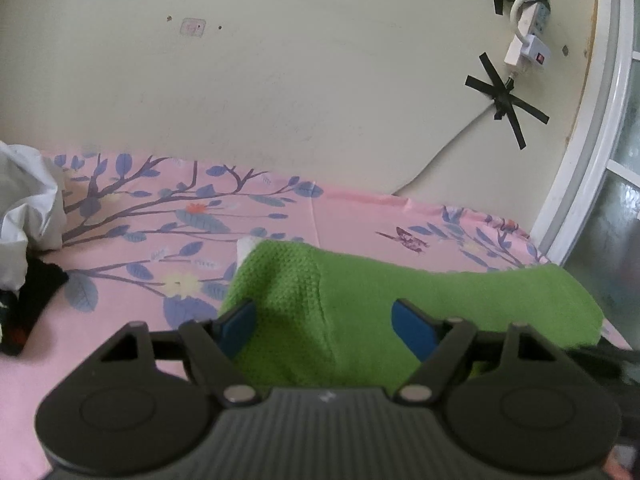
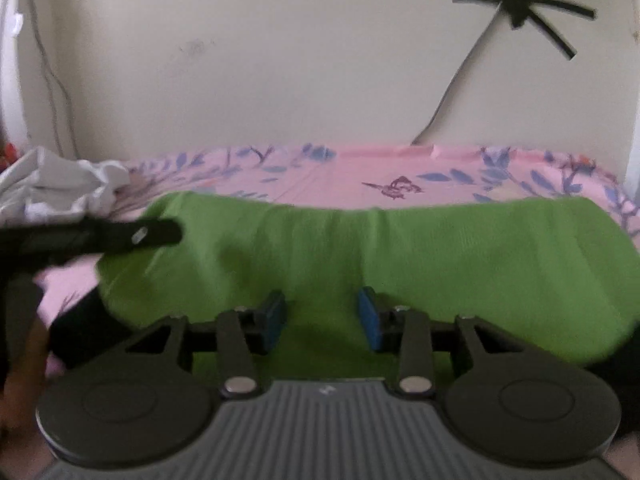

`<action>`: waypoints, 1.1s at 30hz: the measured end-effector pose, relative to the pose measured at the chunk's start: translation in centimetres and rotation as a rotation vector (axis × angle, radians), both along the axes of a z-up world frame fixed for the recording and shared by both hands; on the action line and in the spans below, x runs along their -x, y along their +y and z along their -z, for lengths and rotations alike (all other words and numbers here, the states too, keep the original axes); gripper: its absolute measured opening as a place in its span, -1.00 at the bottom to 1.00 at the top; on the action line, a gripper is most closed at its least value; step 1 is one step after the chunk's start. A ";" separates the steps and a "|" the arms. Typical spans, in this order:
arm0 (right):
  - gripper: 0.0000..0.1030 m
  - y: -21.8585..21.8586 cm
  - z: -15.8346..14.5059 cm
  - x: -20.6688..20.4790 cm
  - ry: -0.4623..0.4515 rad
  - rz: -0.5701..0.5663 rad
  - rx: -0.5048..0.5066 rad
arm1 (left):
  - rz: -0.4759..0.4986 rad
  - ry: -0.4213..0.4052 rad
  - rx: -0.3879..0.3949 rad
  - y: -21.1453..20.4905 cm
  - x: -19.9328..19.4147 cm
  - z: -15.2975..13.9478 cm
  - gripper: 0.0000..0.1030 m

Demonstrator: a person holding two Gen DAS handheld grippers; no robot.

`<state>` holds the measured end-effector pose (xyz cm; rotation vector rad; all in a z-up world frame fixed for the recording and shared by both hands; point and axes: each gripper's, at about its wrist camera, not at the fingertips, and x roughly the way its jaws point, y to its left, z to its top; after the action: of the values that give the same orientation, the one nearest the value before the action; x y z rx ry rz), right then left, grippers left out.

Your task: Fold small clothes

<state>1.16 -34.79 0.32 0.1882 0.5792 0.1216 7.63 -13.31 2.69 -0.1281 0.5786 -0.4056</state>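
While my left tool (image 1: 324, 326) points down over the bed, its blue pads (image 1: 412, 330) stand wide apart with the green knit garment (image 1: 360, 296) lying between and under them, and neither pad presses on the cloth. The garment is spread on the pink bedsheet (image 1: 140, 248) with blue leaves and branches printed on it, and a bit of white shows at its far left corner. A crumpled white cloth (image 1: 28, 208) sits at the left edge of the bed, with something dark just below it. On the wall behind, a white power strip (image 1: 528, 40) hangs among crosses of black tape (image 1: 506, 100). From my right tool (image 2: 322, 318), the picture is blurred; its pads sit much closer together, over the near edge of the green garment, but I cannot tell whether they pinch the cloth. My left tool's dark finger (image 2: 120, 236) reaches in from the left, over the garment's left end. The white cloth (image 2: 64, 188) lies beyond it.
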 end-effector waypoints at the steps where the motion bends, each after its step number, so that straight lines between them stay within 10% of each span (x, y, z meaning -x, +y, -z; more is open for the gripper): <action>1: -0.41 -0.4 0.1 0.9 -0.004 0.003 -0.025 | 0.002 -0.003 -0.006 -0.1 0.1 0.0 0.54; 9: -0.26 -2.7 0.9 2.9 -0.033 0.000 -0.241 | 0.014 -0.013 -0.058 -0.8 0.3 0.0 0.64; 33: 0.00 -0.9 0.5 2.7 -0.047 -0.027 -0.126 | 0.078 0.013 -0.256 -3.4 0.4 0.8 1.00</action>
<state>-1.57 -35.70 -0.21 0.2996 0.5277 0.1883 7.26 -16.69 1.91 0.1381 0.6453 -0.4032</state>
